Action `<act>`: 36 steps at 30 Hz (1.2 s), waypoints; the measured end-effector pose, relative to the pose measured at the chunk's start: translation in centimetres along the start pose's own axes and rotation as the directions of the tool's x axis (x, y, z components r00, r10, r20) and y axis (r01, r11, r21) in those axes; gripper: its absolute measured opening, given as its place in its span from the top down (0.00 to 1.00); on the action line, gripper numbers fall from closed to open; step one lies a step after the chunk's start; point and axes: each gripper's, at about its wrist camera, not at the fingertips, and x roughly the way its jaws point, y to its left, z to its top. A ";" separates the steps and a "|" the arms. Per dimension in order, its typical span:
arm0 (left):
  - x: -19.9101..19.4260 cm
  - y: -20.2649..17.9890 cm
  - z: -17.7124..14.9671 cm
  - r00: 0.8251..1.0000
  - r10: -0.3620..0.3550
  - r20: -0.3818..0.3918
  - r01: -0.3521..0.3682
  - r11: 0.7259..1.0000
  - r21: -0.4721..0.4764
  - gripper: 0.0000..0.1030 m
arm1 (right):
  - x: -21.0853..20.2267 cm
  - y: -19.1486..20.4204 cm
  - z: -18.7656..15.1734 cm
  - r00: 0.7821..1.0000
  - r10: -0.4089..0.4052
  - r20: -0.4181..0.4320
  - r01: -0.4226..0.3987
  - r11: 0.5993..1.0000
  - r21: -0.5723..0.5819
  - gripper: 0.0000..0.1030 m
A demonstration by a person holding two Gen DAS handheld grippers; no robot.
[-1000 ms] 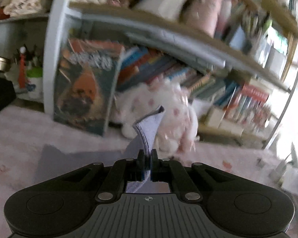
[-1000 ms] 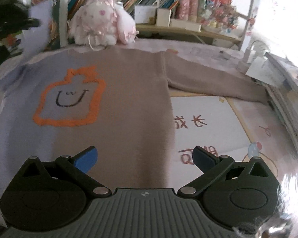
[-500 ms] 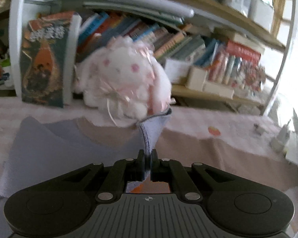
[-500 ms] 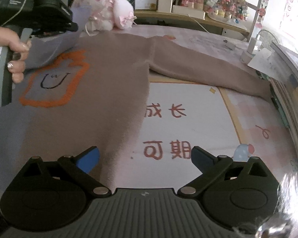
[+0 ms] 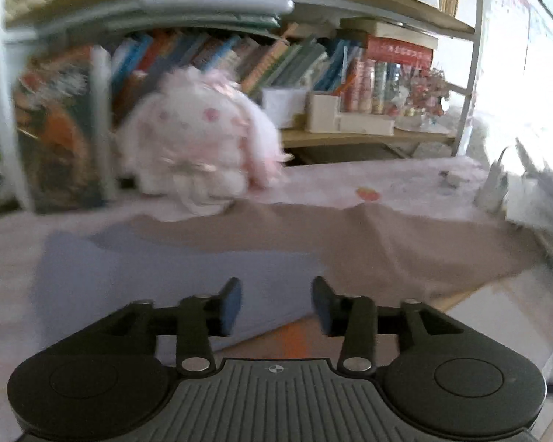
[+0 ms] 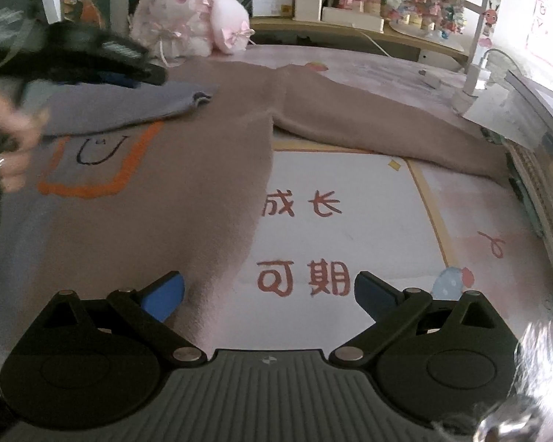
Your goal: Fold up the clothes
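Lying flat on the table (image 6: 350, 199), the sweater (image 6: 210, 169) has one sleeve (image 6: 129, 107) folded across it, both the left gripper (image 5: 275, 304) and right gripper (image 6: 269, 291) spread open holding nothing, and books (image 5: 239, 55) fill the shelf (image 5: 350, 136).

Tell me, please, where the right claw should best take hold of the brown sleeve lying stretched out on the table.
Probably at the far cuff end of the brown sleeve, approached from above and from the right. It lies flat and straight, free on the mat, so the open right claw could pinch it and carry it left over the sweater body.

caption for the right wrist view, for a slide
Open right gripper hovers over sweater; lavender sleeve lies folded across its chest.
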 end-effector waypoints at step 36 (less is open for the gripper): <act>-8.3 17.3 -11.8 0.983 -0.055 -0.177 -0.034 0.886 -0.463 0.88 | 0.1 5.5 -0.2 0.998 -0.008 -0.061 0.017 0.990 0.138 0.85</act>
